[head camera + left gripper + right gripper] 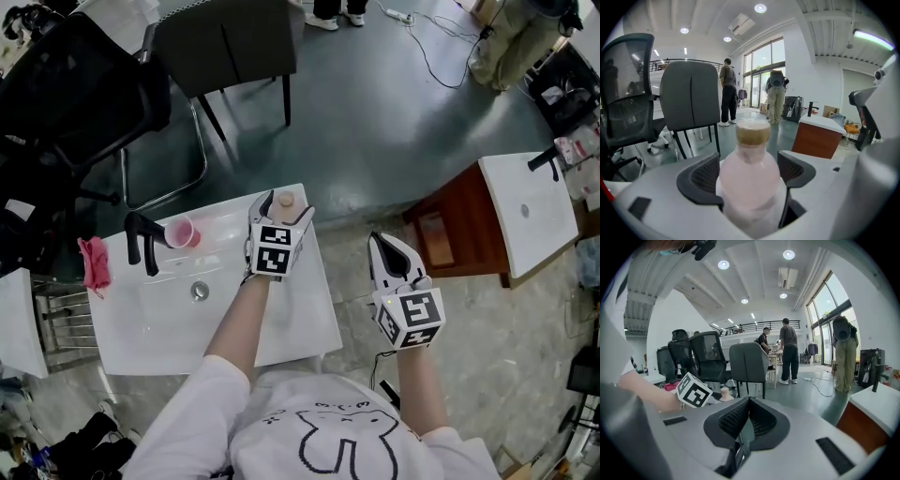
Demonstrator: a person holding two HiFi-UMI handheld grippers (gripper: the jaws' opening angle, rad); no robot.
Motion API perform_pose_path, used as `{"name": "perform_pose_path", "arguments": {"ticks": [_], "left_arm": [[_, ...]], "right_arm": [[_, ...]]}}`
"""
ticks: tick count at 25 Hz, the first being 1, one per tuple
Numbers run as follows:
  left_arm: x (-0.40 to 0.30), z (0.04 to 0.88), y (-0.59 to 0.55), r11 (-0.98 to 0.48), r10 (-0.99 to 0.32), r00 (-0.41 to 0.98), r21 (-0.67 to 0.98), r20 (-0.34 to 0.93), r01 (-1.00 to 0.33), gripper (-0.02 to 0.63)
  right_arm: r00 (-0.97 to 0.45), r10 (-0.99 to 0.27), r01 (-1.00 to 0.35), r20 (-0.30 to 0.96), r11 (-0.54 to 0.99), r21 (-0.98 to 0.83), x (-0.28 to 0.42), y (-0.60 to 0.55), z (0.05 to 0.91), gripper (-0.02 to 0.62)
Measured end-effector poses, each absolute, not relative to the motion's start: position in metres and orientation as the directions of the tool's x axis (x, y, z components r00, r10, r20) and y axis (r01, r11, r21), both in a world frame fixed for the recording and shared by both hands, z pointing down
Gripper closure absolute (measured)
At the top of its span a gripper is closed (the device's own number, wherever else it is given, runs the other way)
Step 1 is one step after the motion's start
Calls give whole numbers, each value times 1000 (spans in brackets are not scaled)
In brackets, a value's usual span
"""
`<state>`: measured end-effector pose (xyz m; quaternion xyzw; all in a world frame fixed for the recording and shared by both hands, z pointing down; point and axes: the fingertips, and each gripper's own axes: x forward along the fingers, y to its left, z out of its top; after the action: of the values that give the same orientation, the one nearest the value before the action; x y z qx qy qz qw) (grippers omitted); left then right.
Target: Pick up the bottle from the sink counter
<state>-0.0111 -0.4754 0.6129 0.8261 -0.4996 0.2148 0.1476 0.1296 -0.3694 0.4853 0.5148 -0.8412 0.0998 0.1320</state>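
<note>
The left gripper [286, 206] seems to hold the bottle [750, 178] tight at the table's [291, 319] far edge, not lifted yet, while the right gripper [378, 242] is closed and empty.

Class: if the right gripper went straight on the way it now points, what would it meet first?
Nothing close: the right gripper, tongs shut, points over the floor beside the sink counter. The grey chair stands far ahead in that line, though depth is unclear.

bottle [750, 173] blurred up close, its base hidden down between the fingers [701, 180], body behind left gripper [286, 208] from overhead
</note>
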Motion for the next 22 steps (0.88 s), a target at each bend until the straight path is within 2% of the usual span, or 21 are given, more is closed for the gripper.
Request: {"name": "perform_pose_path", "arguments": {"ticks": [4,12,22], "left_arm": [[-6,613,-481,-469,-756,432,52,492,-882,218],[-6,636,-485,-455,-707,352,-14,613,-890,215],[-5,643,-484,-468,-673,336,-28,659,-883,212]], "right_arm": [[-435,-834,-893,340,448,-44,129,-371,493,572],[-434,-831,-895,347,441,-64,123,-374,501,572],[-427,-837,-903,343,416,-109,122,-373,506,572]]}}
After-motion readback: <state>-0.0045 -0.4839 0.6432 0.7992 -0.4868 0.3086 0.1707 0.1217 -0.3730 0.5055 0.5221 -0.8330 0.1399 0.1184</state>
